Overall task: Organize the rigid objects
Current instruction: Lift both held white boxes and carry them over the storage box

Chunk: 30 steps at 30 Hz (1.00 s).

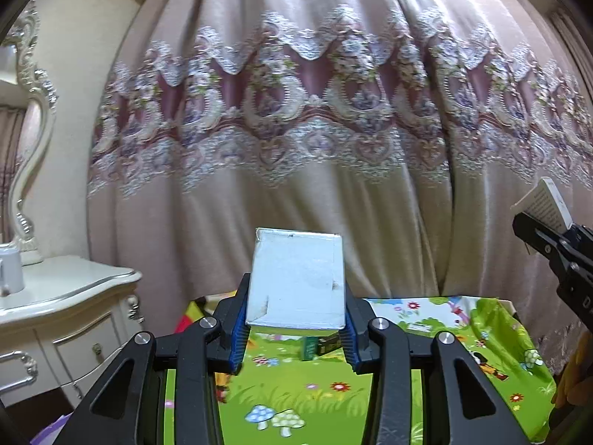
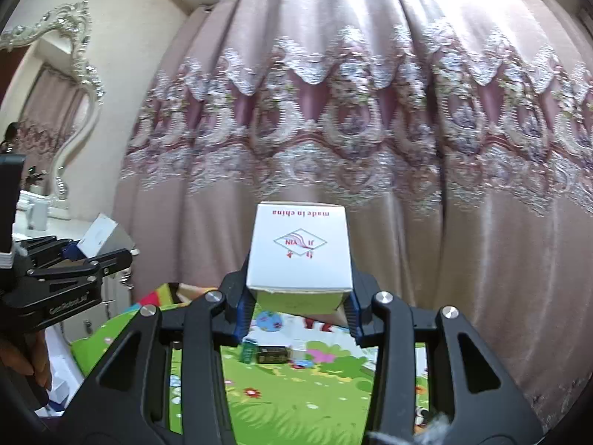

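Observation:
My left gripper (image 1: 294, 328) is shut on a plain white box (image 1: 296, 278), held up in front of the curtain. My right gripper (image 2: 298, 307) is shut on a white box with red print (image 2: 300, 248), the print upside down. Each gripper shows in the other's view: the right one (image 1: 556, 233) with its box (image 1: 545, 202) at the right edge, the left one (image 2: 74, 259) with its box (image 2: 100, 239) at the left. Below, on the cartoon play mat (image 2: 296, 400), lie a small green box (image 2: 247, 350) and a dark box (image 2: 272, 354), also seen as the green box (image 1: 309, 346) under the left gripper.
A pink embroidered curtain (image 1: 315, 111) fills the background close behind the mat. A cream dresser (image 1: 55, 296) with an ornate mirror (image 1: 26, 118) and a white cup (image 1: 9, 270) stands at the left. A hand (image 2: 22, 356) grips the left tool.

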Tool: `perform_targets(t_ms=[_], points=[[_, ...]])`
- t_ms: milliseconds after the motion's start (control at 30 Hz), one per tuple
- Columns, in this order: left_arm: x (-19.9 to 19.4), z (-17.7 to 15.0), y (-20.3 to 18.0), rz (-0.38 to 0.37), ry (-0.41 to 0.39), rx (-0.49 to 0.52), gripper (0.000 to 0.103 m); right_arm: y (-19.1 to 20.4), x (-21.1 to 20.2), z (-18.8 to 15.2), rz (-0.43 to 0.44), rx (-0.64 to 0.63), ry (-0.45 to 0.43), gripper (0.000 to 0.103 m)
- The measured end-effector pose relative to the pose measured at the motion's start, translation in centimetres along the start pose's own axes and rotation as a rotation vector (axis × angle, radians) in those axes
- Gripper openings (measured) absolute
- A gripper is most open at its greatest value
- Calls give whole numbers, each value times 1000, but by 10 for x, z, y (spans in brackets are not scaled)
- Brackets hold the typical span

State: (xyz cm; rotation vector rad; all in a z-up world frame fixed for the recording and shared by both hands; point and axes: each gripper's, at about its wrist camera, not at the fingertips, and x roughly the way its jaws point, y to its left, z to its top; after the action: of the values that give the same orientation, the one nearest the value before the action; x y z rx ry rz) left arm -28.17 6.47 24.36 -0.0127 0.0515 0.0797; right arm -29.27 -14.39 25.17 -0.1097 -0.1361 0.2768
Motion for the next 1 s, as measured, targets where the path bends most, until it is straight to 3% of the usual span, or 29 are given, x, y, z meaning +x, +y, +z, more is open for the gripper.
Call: perform_targets(t_ms=[333, 633, 1000], points=[[-16, -18, 60, 133, 64, -43, 42, 73, 22, 1, 316, -15, 98, 45], [-36, -56, 133, 278, 226, -129, 42, 165, 46, -13, 655, -57, 266, 45], [-52, -120, 200, 412, 406, -262, 42, 254, 56, -58, 890, -178, 478, 45]])
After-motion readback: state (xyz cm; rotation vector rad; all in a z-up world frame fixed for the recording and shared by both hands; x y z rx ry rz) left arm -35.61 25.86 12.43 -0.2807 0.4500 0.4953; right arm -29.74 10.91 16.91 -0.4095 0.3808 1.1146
